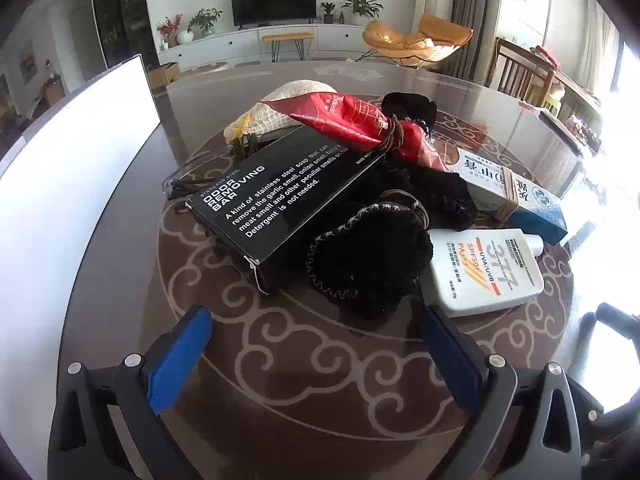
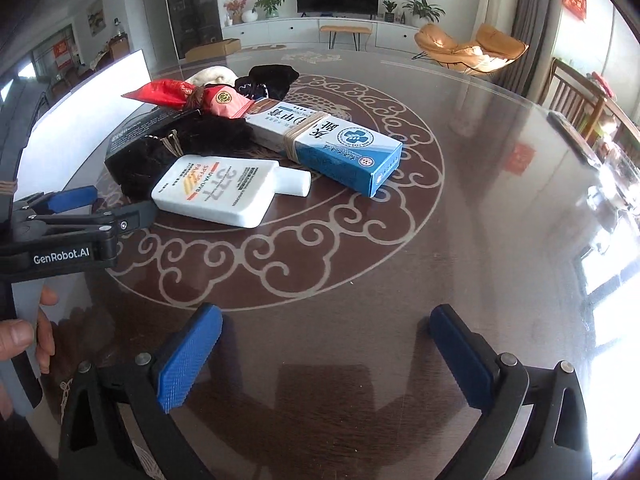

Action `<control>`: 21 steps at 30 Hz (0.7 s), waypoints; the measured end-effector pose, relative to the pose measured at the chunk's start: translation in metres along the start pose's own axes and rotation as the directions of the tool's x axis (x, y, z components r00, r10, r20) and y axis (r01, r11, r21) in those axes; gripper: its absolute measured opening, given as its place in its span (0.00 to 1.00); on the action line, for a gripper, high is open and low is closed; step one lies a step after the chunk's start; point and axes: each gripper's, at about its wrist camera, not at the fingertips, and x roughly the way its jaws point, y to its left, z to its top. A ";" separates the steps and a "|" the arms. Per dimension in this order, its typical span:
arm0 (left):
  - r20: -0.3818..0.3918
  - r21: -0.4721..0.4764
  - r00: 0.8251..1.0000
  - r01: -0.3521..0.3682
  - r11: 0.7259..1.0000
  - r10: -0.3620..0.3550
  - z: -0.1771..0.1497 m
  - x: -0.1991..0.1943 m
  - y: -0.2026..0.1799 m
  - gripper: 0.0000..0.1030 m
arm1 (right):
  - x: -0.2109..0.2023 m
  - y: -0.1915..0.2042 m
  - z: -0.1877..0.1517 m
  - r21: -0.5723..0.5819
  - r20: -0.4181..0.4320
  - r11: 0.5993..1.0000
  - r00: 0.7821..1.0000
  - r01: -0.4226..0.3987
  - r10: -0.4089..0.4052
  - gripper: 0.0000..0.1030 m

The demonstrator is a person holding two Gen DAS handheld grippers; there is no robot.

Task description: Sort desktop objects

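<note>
1. Both tools are hovering with nothing in them: the left gripper [image 1: 316, 344] is standing spread wide over bare table [image 1: 320, 392], and the right gripper [image 2: 326, 350] is gaping just the same.
2. The pile is sitting in the middle of the table: a black box [image 1: 280, 204] is leaning under a red packet [image 1: 352, 124], black cloth [image 1: 372, 256] is bunching beside it, and a white bottle [image 1: 484, 272] is lying flat, just beside a blue-and-white carton [image 1: 516, 196].
3. My read: the first pick is being lined up. The white bottle is looking like the easiest target, lying free at the pile's near edge.
4. Doing it well probably means straddling the bottle's narrow sides, coming in low, and avoiding snagging the cloth.
5. Both grippers are tilting steeply down toward the tabletop; in the right wrist view the left gripper is reaching in from the left edge, a hand [image 2: 24, 340] wrapping its handle.
</note>
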 end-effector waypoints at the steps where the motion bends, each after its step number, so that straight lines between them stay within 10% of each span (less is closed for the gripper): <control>1: 0.000 0.000 1.000 0.000 1.000 0.000 0.000 0.001 0.000 1.00 | -0.001 0.000 0.000 0.000 0.000 1.000 1.000 0.000 0.000 1.00; 21: 0.000 0.000 1.000 0.000 1.000 0.000 0.001 -0.001 0.003 1.00 | 0.002 0.003 -0.002 -0.002 0.001 1.000 1.000 0.001 -0.001 1.00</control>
